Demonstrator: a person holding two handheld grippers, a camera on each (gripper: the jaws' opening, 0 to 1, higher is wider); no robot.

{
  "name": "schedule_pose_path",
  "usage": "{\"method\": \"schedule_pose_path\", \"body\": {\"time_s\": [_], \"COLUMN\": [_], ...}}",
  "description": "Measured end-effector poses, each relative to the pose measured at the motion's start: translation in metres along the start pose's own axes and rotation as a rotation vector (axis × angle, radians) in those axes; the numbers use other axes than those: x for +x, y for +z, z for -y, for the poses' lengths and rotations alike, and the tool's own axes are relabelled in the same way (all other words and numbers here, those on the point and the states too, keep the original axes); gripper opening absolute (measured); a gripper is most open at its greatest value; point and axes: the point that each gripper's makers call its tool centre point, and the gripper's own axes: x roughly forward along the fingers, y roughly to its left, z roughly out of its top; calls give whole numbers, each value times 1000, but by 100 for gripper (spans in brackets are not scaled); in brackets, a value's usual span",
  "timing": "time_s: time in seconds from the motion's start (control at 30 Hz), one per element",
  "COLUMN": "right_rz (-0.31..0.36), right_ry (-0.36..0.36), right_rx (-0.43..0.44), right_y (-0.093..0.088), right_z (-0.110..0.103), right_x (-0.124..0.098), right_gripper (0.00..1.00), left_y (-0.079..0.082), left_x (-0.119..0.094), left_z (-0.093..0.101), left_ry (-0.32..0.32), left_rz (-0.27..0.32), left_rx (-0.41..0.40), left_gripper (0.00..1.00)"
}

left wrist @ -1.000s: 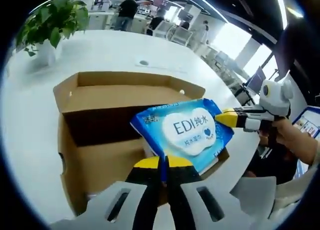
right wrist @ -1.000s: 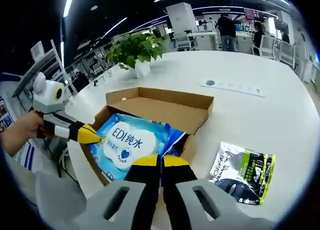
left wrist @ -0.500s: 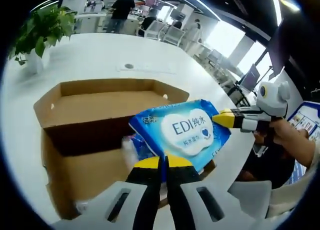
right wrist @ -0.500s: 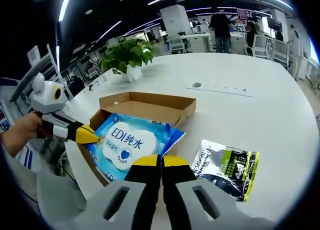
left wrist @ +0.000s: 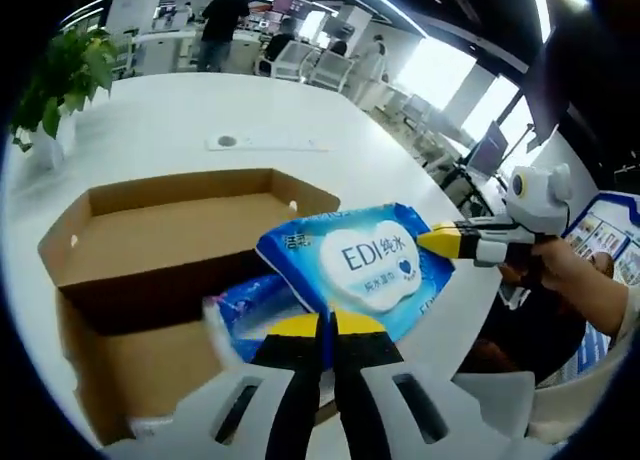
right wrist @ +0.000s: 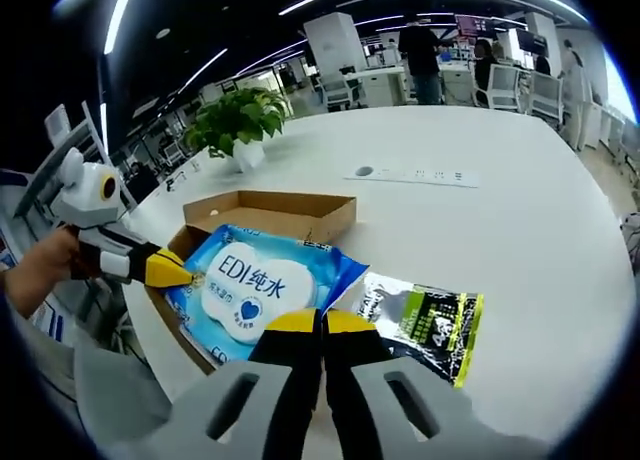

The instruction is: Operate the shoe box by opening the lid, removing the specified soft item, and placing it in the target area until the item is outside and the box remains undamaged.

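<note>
A blue wet-wipes pack (left wrist: 362,263) printed "EDI" hangs in the air over the near end of the open cardboard shoe box (left wrist: 150,215). My left gripper (left wrist: 326,325) is shut on its near edge. The right gripper (left wrist: 432,242) comes in from the right, its yellow tips pinched on the pack's far corner. In the right gripper view the same pack (right wrist: 252,285) sits between my right gripper (right wrist: 322,322), shut on its edge, and the left gripper (right wrist: 188,276) on its left corner. The box (right wrist: 275,212) lies behind the pack. Another blue packet (left wrist: 250,305) lies inside the box.
A black-and-green sachet (right wrist: 428,320) lies on the white table (right wrist: 520,200) just right of my right jaws. A potted plant (right wrist: 238,122) stands behind the box. A person's hand (left wrist: 570,275) holds the right gripper. Desks, chairs and people stand far behind.
Both grippers have carried the wipes pack up and away from the box, which now looks smaller and farther off. In the right gripper view the sachet has come closer to the jaws.
</note>
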Motion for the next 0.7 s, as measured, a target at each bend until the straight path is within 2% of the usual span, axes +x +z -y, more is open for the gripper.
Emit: {"method": "schedule_pose_path", "body": {"time_s": [0.57, 0.7], "right_rz": [3, 0], "right_ry": [-53, -66], "right_rx": [16, 42], "right_y": [0, -2], "right_z": [52, 66], "right_x": [-29, -32], "right_gripper": [0, 0], "left_y": [14, 16], "left_x": [36, 45], "left_z": [48, 56], "left_ry": [-34, -43], "left_rz": [-22, -29], "left_rx": [79, 93], "left_gripper": [0, 0]}}
